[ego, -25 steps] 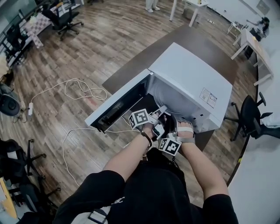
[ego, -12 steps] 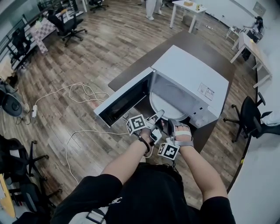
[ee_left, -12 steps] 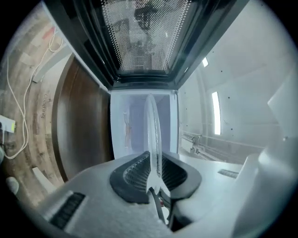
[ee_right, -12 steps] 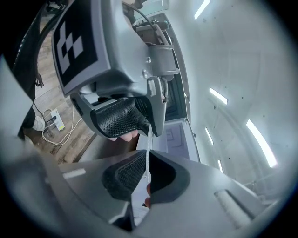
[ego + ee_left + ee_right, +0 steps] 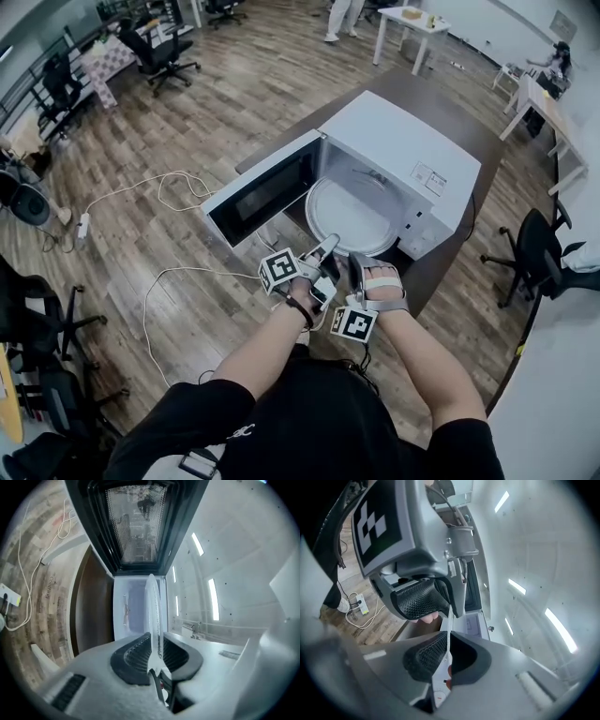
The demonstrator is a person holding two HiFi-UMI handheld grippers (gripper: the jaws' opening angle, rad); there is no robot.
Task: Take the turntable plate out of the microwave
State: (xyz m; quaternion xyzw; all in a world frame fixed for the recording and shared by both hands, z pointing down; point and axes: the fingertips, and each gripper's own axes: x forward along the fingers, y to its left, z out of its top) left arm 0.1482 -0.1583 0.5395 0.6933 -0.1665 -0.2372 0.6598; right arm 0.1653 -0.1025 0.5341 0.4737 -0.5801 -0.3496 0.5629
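Observation:
The clear glass turntable plate (image 5: 352, 211) hangs level in the mouth of the open white microwave (image 5: 412, 141), its near rim toward me. My left gripper (image 5: 328, 246) is shut on that rim at the left, and my right gripper (image 5: 358, 261) is shut on it just to the right. In the left gripper view the plate (image 5: 153, 602) runs edge-on out from between the ribbed pads of the left gripper (image 5: 156, 643). In the right gripper view the thin plate edge (image 5: 448, 632) sits between the pads of the right gripper (image 5: 446, 644), with the left gripper (image 5: 417, 597) close above it.
The microwave door (image 5: 262, 192) stands swung open to the left. The microwave rests on a dark brown table (image 5: 427, 89). White cables (image 5: 169, 192) lie on the wooden floor at the left. Office chairs (image 5: 530, 253) stand at the right and far left.
Both grippers have drawn back toward me and risen a little with the plate between them. More of the plate now shows outside the microwave cavity.

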